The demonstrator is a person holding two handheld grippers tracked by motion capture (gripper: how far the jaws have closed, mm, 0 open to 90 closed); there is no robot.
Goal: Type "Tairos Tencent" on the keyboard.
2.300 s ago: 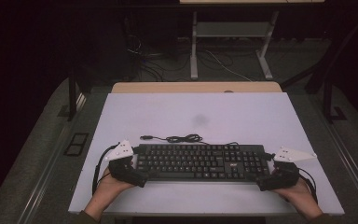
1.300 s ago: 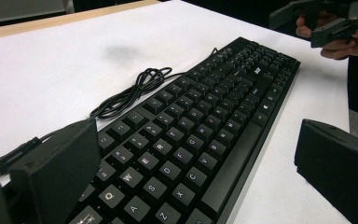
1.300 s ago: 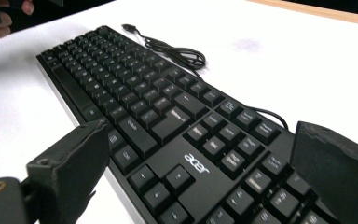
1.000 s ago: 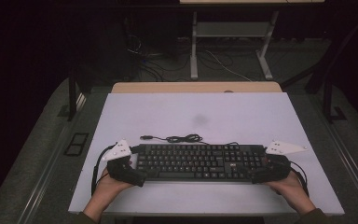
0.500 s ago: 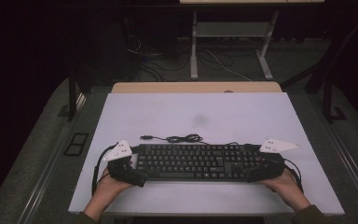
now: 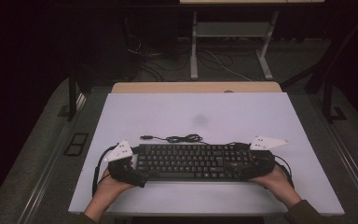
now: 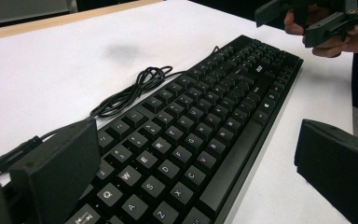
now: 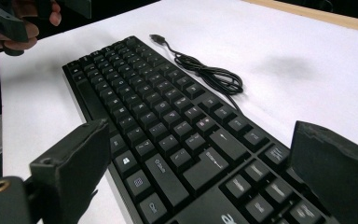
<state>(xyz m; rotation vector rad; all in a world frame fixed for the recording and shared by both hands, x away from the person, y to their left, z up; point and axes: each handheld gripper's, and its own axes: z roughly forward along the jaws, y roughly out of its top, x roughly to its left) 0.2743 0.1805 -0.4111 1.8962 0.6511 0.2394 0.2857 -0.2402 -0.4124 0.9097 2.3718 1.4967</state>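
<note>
A black keyboard (image 6: 193, 161) lies flat across the near middle of the white table (image 6: 168, 112), long side toward the person; its cable (image 6: 182, 138) is coiled just behind it on the table top; the left gripper (image 6: 137, 176) sits at the keyboard's left end, jaws spread wide to either side of that end in the left gripper view; the right gripper (image 6: 242, 173) sits at the right end, jaws likewise wide, straddling the keys without pinching.

One keyboard (image 6: 193, 161), one coiled cable (image 6: 179, 138), two grippers: left gripper (image 6: 142, 177), right gripper (image 6: 242, 172), one table (image 6: 168, 112).
</note>
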